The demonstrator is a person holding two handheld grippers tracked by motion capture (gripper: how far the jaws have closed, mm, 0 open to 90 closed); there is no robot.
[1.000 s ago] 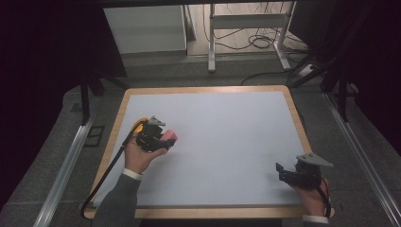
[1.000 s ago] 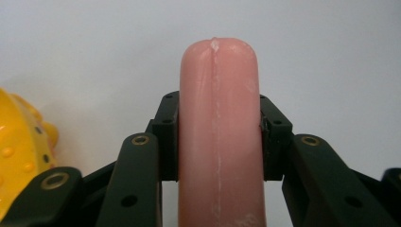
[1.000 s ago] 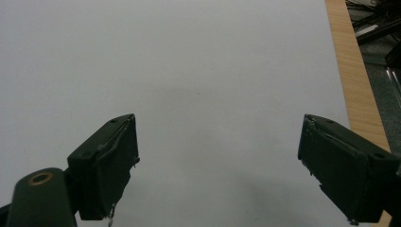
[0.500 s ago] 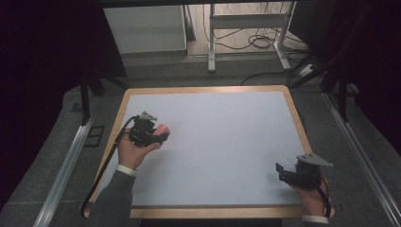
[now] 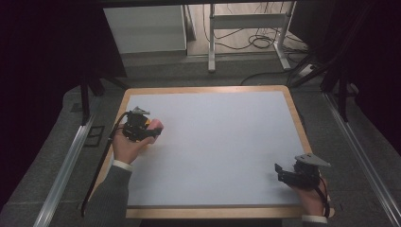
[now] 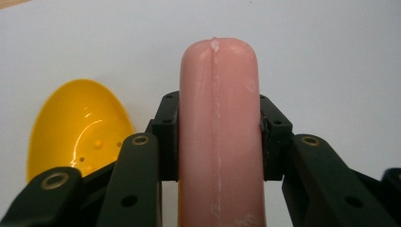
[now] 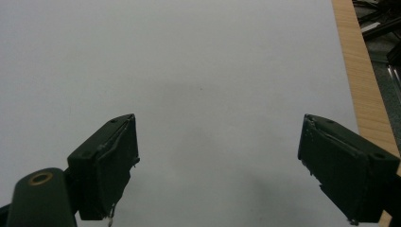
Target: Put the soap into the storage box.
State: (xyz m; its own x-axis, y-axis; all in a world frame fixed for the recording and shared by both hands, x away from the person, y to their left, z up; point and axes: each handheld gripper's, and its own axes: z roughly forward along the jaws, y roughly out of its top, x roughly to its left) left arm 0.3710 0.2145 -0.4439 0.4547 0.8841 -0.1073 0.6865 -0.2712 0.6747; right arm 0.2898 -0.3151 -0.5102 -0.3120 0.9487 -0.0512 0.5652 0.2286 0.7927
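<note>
So, left hand-held gripper [image 5: 150, 131] sits near the left edge of the surface [image 5: 227, 142], jaws pinching a pink sausage-shaped piece [image 6: 219, 127]. In the left gripper view the pads press both sides of the pink piece, which sticks out past the jaw tips with its rounded end forward. In the high view its pink end [image 5: 156, 126] shows just right of the gripper body, over the white top. A yellow scoop-like piece [image 6: 78, 127] lies just beside and below the left jaw, hollow side up, against the white surface; cannot tell if it touches the gripper. The person's left hand [image 5: 126, 147] wraps the gripper from below, sleeve running to the bottom edge, cable trailing down outside the left edge of the surface.

Right hand-held gripper [image 5: 283, 171] sits near the bottom right corner of the surface, jaws spread wide, nothing between them. In the right gripper view [image 7: 217, 165] the two black pads stand well apart over bare white top, with the wooden rim [image 7: 361, 80] close along the right. The grey three-cornered plate shows on top of it in the high view.

Between the two grippers the white top is open, wide room across the middle and toward the far edge. The wooden rim frames all four sides; metal rails [image 5: 66, 165] run along the floor left and right of the surface.
</note>
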